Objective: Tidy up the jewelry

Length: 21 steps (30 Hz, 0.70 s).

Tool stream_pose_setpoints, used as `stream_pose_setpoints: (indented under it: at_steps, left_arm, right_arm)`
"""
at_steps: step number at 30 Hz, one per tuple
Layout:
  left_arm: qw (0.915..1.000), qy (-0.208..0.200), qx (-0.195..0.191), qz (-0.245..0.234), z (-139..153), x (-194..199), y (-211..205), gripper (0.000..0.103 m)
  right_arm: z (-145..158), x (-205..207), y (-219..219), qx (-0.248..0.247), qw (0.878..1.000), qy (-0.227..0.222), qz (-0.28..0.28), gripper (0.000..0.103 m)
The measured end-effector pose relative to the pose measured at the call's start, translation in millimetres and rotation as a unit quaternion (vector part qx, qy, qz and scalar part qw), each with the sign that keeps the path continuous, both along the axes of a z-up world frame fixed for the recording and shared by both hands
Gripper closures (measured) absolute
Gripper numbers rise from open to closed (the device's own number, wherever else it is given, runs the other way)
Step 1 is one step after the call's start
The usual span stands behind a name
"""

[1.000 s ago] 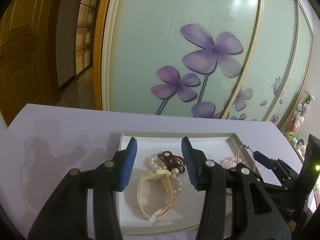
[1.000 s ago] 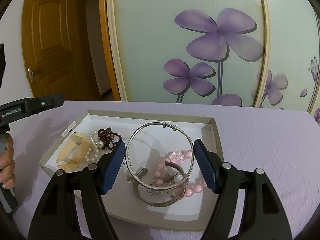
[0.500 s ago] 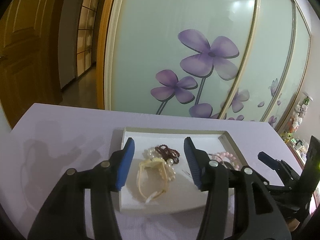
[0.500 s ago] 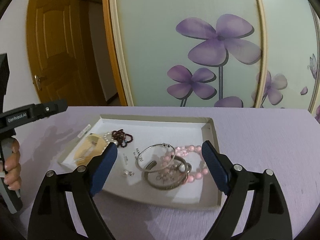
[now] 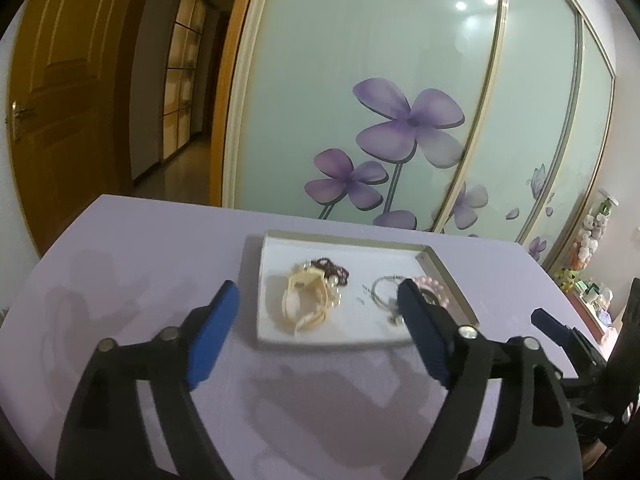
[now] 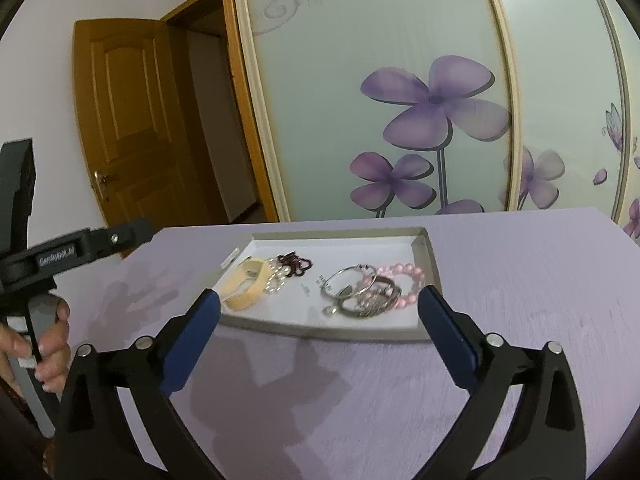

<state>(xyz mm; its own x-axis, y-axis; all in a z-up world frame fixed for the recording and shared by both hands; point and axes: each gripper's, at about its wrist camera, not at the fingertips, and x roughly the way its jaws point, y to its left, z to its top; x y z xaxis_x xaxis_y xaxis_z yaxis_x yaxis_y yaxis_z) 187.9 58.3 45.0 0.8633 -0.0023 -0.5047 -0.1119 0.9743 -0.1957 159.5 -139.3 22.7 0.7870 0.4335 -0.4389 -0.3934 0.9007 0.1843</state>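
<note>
A shallow white tray (image 5: 332, 332) (image 6: 424, 248) lies on the purple table and holds the jewelry. On its left are a cream bangle (image 5: 302, 300) (image 6: 244, 284), white pearls (image 6: 276, 278) and dark red beads (image 5: 330, 270) (image 6: 294, 261). On its right are silver hoops (image 5: 384, 292) (image 6: 352, 284) and a pink bead bracelet (image 5: 434, 286) (image 6: 404, 276). My left gripper (image 5: 320, 320) is open and empty, short of the tray's near edge. My right gripper (image 6: 318, 320) is open and empty, also short of the near edge.
The purple table (image 5: 140, 248) (image 6: 540, 280) ends at a sliding glass door with purple flowers (image 5: 408, 128). A wooden door (image 6: 120, 128) stands at the left. Small toys (image 5: 588, 240) hang at the far right. The left gripper's handle and hand (image 6: 44, 320) show in the right wrist view.
Both grippers have pulled back and up from over the tray. The silver hoop once upright between the right fingers now lies in the tray. Both jaws stand wider.
</note>
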Motion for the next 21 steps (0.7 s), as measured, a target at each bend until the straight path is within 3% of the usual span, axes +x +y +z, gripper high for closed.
stream_pose_setpoints:
  at_steps: [9, 21]
  left_arm:
    - [0.9992, -0.026, 0.02, 0.022, -5.0, -66.0, -13.3, 0.002]
    - [0.9986, -0.032, 0.03, 0.029, -20.6, -89.3, -22.9, 0.002]
  right_arm:
    - [-2.0, -35.7, -7.1, -0.001, 1.0, -0.001, -0.02, 0.001]
    - [-11.7, -56.6, -14.9, 0.014, 0.999, -0.002, -0.043, 0.001]
